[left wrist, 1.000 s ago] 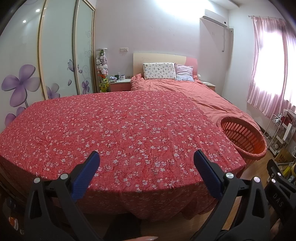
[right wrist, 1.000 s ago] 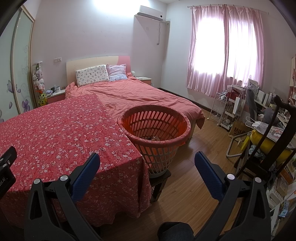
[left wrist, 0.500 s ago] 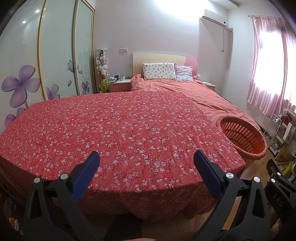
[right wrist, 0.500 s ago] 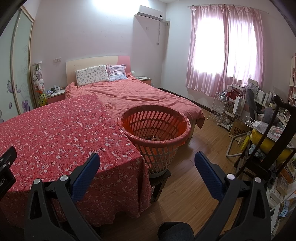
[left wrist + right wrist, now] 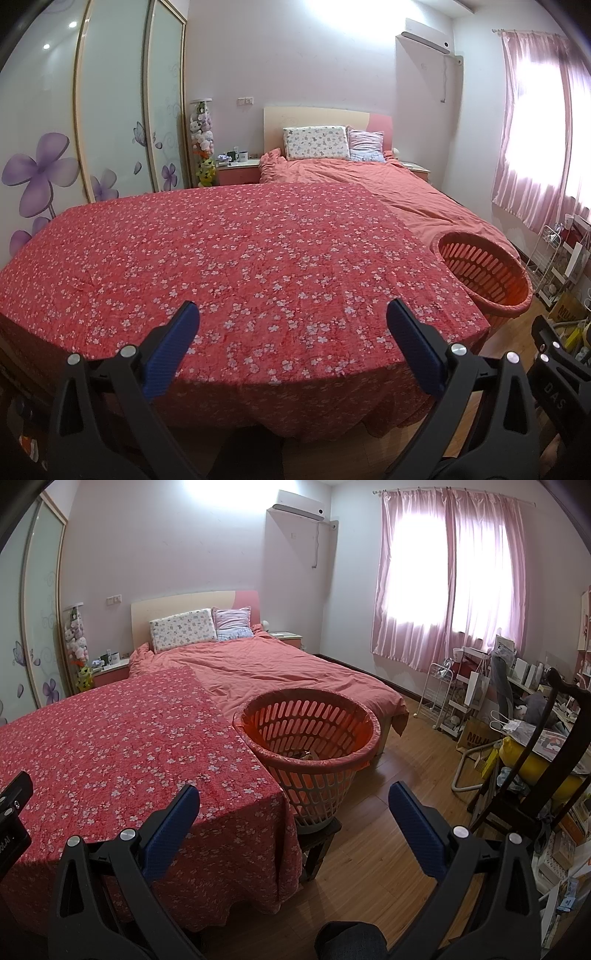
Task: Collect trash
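Basket [image 5: 310, 738] orange, slotted, beside floral-cloth table [image 5: 110, 738]; small scraps [image 5: 306, 755] at bottom. Left gripper [image 5: 291, 325], right gripper [image 5: 293, 806] both wide, empty.

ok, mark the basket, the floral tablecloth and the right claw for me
basket [image 5: 364, 716]: right wrist view, far right rim.
floral tablecloth [image 5: 236, 266]: left wrist view, middle of the flat top.
right claw [image 5: 293, 805]: right wrist view, midway between the two blue fingertips, open and empty.
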The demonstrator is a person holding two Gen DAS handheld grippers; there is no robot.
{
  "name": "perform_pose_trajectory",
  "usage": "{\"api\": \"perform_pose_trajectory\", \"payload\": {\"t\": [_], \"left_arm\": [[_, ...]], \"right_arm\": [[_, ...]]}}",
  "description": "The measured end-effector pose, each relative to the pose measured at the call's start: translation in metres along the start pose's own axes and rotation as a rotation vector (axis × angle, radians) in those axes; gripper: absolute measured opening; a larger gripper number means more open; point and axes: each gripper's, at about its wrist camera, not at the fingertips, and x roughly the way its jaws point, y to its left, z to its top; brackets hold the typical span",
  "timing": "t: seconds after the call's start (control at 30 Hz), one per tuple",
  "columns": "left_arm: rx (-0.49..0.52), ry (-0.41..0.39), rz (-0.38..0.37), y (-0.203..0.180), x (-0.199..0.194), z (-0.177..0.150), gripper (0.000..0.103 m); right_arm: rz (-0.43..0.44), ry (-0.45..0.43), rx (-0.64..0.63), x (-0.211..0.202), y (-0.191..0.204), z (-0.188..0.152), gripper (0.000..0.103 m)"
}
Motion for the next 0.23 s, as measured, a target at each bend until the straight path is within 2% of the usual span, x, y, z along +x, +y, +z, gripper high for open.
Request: {"api": "perform_pose_trajectory", "payload": {"t": [0.23], "left_arm": [[0.002,-0.001,-0.001,0.0002,0.0004,0.0003,0.099]], "right_arm": [[0.000,0.000,0.000,-0.0003,0.0005,0.0001,0.101]]}}
